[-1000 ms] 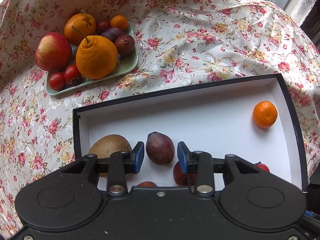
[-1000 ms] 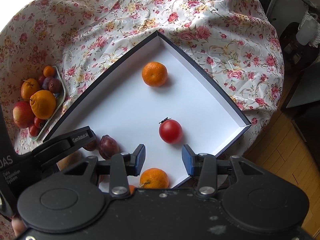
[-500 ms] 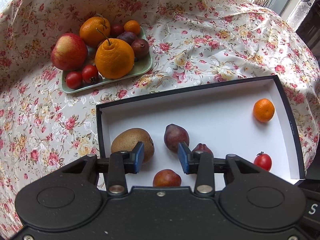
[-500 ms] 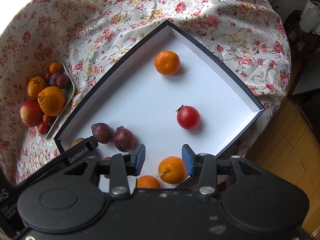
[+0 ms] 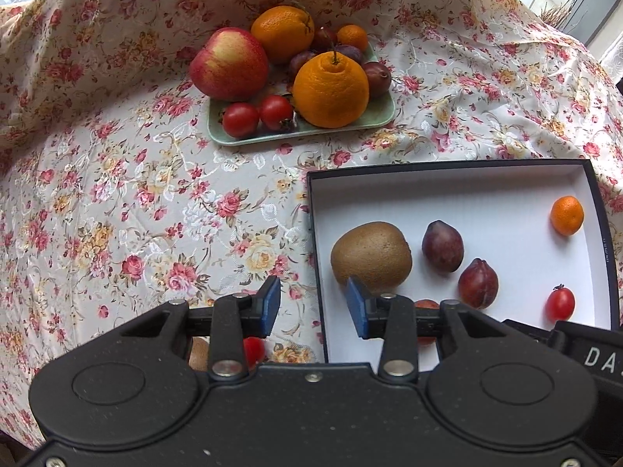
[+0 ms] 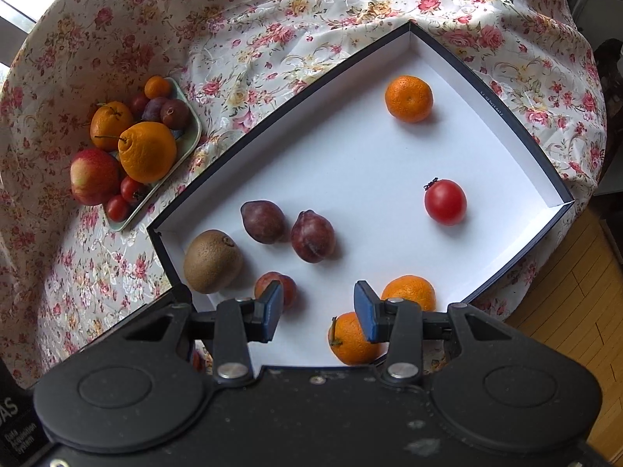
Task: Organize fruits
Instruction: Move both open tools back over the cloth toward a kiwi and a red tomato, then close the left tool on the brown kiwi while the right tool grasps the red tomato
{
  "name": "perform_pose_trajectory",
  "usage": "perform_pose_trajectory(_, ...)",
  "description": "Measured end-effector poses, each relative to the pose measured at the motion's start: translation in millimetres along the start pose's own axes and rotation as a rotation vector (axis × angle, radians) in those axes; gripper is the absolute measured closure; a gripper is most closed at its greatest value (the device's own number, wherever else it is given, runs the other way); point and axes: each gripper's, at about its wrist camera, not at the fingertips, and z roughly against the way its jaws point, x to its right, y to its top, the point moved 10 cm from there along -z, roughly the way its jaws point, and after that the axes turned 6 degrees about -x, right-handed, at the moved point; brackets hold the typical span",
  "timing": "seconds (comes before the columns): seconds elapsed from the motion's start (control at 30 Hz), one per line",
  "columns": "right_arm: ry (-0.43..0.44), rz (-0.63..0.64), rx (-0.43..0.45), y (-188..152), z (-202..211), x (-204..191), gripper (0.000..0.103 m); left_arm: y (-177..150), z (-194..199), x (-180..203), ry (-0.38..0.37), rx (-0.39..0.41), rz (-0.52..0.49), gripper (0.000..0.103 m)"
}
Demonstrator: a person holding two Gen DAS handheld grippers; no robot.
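Both grippers are empty right now. The left gripper [image 5: 313, 305] has its tongs spread apart over the left wall of the white box [image 5: 314, 233], and the right gripper [image 6: 316, 309] is spread the same way above the box's near edge.

Already in the box: a kiwi [image 6: 213, 260] in the left corner, two plums [image 6: 263, 221] just right of it, a cherry tomato [image 6: 445, 201] and three mandarins [image 6: 409, 98]. The green tray [image 5: 383, 114] beyond the box still has the apple [image 5: 229, 64], big oranges, tomatoes and plums.

My guess is the next pick comes off that tray. I'd take a small loose fruit at the edge first, gripping across its middle so it doesn't roll.

Readable writing: "DA" on the right gripper's body in the left view; the tiny print on the box rim is illegible.
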Motion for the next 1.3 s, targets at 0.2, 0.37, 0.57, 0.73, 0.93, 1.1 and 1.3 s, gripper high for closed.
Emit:
perform_pose_trajectory(0.2, 0.02, 0.058, -0.028, -12, -6, -35, 0.059, -8, 3, -40, 0.01, -0.014, 0.051, 0.055)
perform_pose_trajectory(0.37, 0.031, 0.1, -0.042, -21, -11, -62, 0.059, -16, 2, -69, 0.02, -0.027, 0.079, 0.055)
perform_pose_trajectory(0.57, 0.04, 0.15, -0.071, -36, -20, -91, 0.059, -26, -4, -93, -0.004, -0.076, 0.103, 0.055)
perform_pose_trajectory(0.73, 0.042, 0.175, -0.082, -45, -26, -110, 0.059, -34, -8, -105, -0.04, -0.109, 0.119, 0.055)
perform_pose_trajectory(0.93, 0.043, 0.199, -0.092, -52, -31, -128, 0.059, -45, -16, -106, -0.093, -0.162, 0.112, 0.055)
perform_pose_trajectory(1.1, 0.052, 0.206, -0.095, -55, -32, -138, 0.059, -48, -21, -105, -0.092, -0.169, 0.097, 0.048)
perform_pose_trajectory(1.3, 0.049, 0.208, -0.098, -56, -34, -141, 0.059, -48, -27, -100, -0.08, -0.162, 0.089, 0.044)
